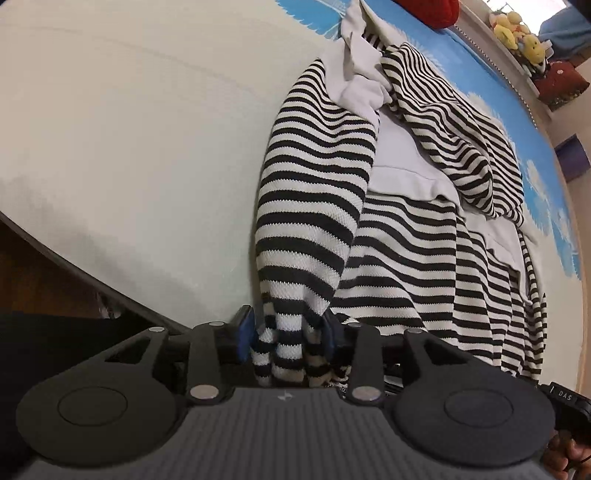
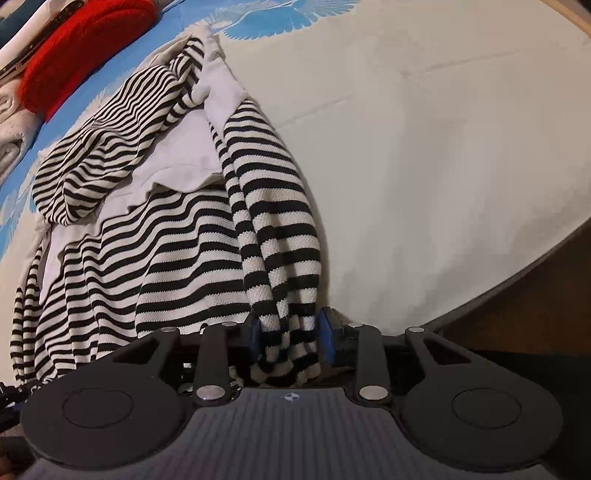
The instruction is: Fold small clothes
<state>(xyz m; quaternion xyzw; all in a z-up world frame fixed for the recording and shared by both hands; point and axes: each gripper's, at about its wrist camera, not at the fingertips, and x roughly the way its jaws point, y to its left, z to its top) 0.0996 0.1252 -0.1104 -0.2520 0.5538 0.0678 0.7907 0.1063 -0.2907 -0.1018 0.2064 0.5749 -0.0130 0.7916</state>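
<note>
A black-and-white striped top (image 1: pixel 424 258) (image 2: pixel 147 251) with white panels lies crumpled on the cream bed sheet (image 1: pixel 129 147) (image 2: pixel 443 147). One striped sleeve (image 1: pixel 314 203) runs down from it into my left gripper (image 1: pixel 288 328). Its cuff is bunched between the blue pads (image 1: pixel 245 328), and the jaws stand partly apart around it without squeezing. The other sleeve (image 2: pixel 273 206) runs the same way into my right gripper (image 2: pixel 290 328), whose blue pads (image 2: pixel 327 328) also stand partly apart around the loose cuff.
The dark bed edge (image 1: pixel 92 273) (image 2: pixel 498 291) runs close to both grippers. A red knit item (image 2: pixel 85 44) (image 1: pixel 432 11) lies at the far end on blue patterned bedding (image 1: pixel 480 81). Plush toys (image 1: pixel 517 33) sit on a ledge. A hand (image 1: pixel 569 450) shows at the corner.
</note>
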